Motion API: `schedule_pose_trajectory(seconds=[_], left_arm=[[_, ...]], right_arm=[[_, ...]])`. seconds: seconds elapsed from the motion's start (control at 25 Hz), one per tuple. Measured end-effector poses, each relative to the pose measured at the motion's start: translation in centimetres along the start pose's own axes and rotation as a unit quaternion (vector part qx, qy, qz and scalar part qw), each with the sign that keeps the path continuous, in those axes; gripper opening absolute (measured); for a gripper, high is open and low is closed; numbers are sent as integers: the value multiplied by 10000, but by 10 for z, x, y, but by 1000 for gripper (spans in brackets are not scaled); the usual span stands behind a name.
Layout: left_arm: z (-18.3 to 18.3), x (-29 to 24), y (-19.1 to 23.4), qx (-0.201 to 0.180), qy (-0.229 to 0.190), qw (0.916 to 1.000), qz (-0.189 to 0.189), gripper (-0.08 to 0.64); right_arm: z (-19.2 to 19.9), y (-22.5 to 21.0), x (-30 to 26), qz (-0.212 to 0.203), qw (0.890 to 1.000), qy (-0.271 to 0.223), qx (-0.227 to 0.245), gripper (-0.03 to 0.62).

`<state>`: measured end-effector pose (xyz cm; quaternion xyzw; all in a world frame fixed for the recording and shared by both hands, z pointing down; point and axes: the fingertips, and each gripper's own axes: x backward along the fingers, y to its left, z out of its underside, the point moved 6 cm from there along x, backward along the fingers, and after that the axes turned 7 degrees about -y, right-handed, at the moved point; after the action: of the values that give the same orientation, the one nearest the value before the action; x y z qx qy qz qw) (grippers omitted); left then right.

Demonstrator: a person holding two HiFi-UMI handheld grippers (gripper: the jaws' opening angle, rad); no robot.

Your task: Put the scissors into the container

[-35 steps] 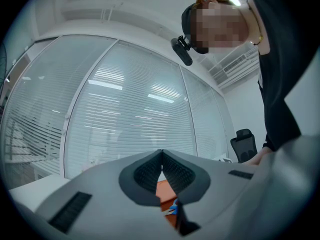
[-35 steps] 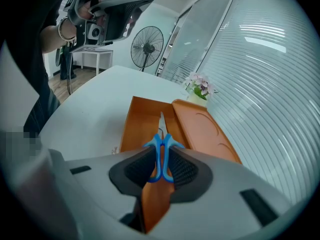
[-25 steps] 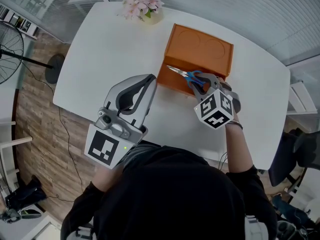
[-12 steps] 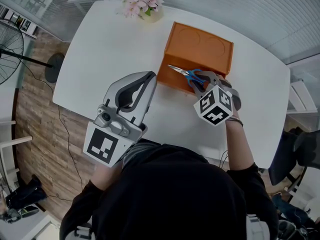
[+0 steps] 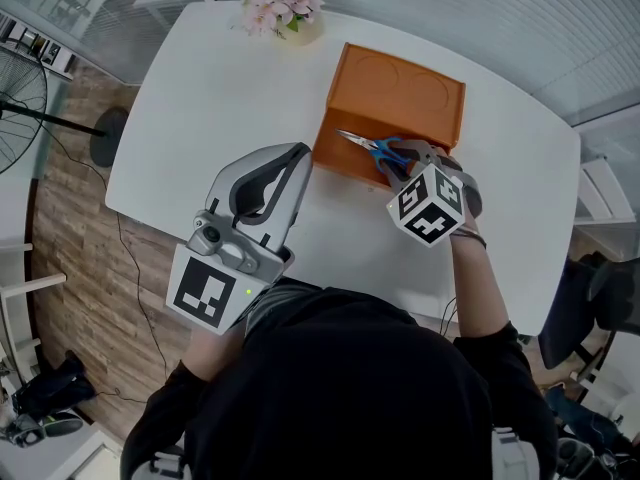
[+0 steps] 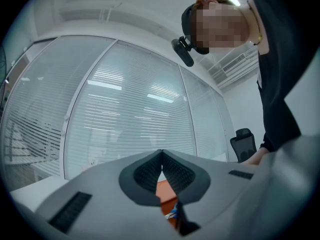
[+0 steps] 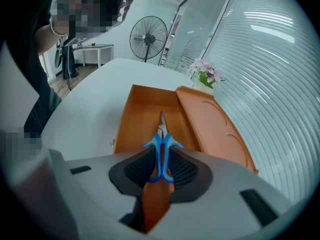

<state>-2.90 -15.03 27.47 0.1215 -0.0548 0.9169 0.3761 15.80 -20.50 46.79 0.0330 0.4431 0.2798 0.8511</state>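
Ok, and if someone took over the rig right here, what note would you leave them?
Left gripper: jaws shut, empty, held over the near edge of the table.
Right gripper: jaws shut on the blue handles of the scissors, blades pointing over the open orange container.
Done: scissors picked up and brought to the container.
Left: lower them in, open the jaws, withdraw.

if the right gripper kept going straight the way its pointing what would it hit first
Probably the open orange container. The right gripper has its jaws shut on the scissors, blades pointing into it, so their tips would likely meet its inner floor or far wall first. Depth is unclear.
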Motion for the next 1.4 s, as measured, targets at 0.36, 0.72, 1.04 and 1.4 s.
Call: schedule_pose_trajectory(seconds=[0.36, 0.72, 1.04, 1.4], left_arm=[[1, 1, 0, 19, -1, 10000, -29, 14], [0, 1, -2, 30, -16, 10000, -19, 14], [0, 1, -2, 37, -27, 10000, -19, 14], [-1, 2, -4, 38, -40, 10000, -15, 14]], right_arm=[[1, -1, -6, -81, 9997, 219, -41, 91], [2, -3, -10, -146, 9990, 407, -72, 91], [3, -4, -14, -269, 9980, 573, -91, 91], [4, -5, -16, -317, 9969, 715, -102, 91]])
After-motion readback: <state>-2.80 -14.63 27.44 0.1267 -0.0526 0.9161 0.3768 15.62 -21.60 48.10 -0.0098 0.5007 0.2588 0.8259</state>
